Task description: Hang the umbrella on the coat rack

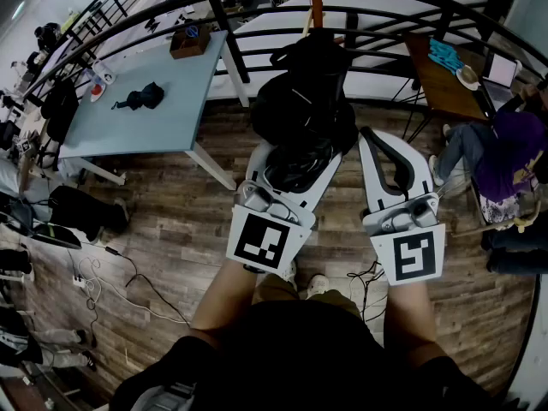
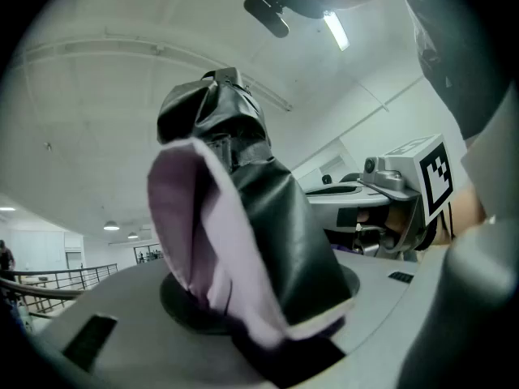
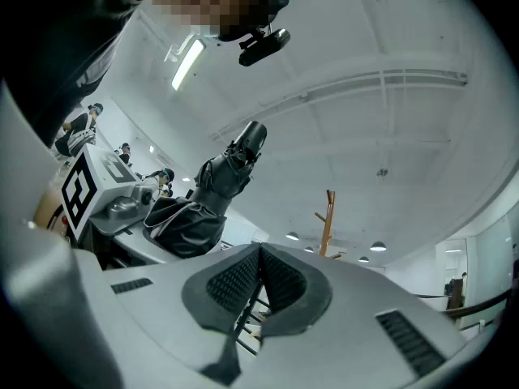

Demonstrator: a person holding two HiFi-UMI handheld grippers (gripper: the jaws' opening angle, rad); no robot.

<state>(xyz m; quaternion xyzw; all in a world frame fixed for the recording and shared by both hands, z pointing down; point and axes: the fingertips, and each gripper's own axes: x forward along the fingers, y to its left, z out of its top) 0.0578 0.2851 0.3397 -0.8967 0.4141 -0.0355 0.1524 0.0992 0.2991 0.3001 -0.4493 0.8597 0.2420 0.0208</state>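
Folded black umbrella [image 2: 243, 209], clamped in left gripper [image 1: 295, 168]; right gripper [image 3: 259, 258] closed, empty; coat rack [image 3: 327, 221] beyond

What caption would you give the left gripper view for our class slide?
Left gripper clamped on a folded black umbrella, its pale lining showing.

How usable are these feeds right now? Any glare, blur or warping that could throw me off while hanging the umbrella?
Head view: heavy fisheye bends the railing into an arc; the black umbrella is a detail-less dark mass. Left gripper view: the umbrella's nearest fabric is soft, and a ceiling lamp flares. Right gripper view: sharp, evenly lit; the coat rack shows small.
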